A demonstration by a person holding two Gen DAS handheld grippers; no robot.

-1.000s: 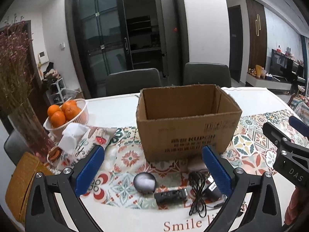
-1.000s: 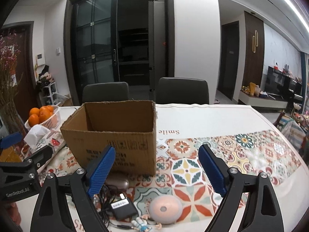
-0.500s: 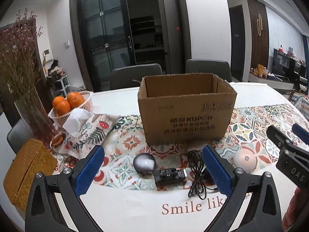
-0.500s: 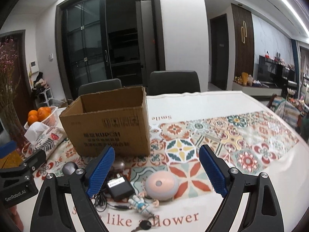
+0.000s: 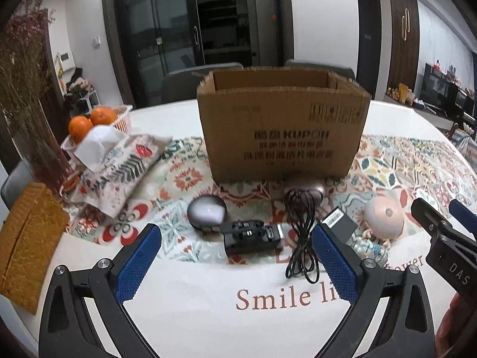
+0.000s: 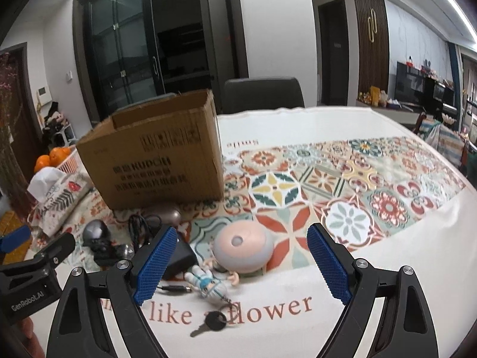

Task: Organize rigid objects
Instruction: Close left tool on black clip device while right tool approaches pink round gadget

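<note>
A: We're looking across a dining table (image 5: 190,322) under a white cloth with a tiled flower band, dark chairs and glass doors standing behind it.

B: And we're seeing the cardboard box (image 5: 283,131) sitting open-topped mid-table; its inside is hidden from us. A white basket (image 5: 119,119) on the left is holding oranges (image 5: 80,125).

A: The loose things are lying just in front of the box: a dark ball (image 5: 206,212), a black gadget (image 5: 249,237), a coiled cable (image 5: 301,232), a pink dome (image 6: 242,246), a figurine (image 6: 208,280) and a key (image 6: 210,323).

B: We're holding the left gripper (image 5: 238,262) above the near edge, jaws spread wide, gripping nothing. The right gripper (image 6: 238,265) is hovering likewise, wide apart and empty.
</note>
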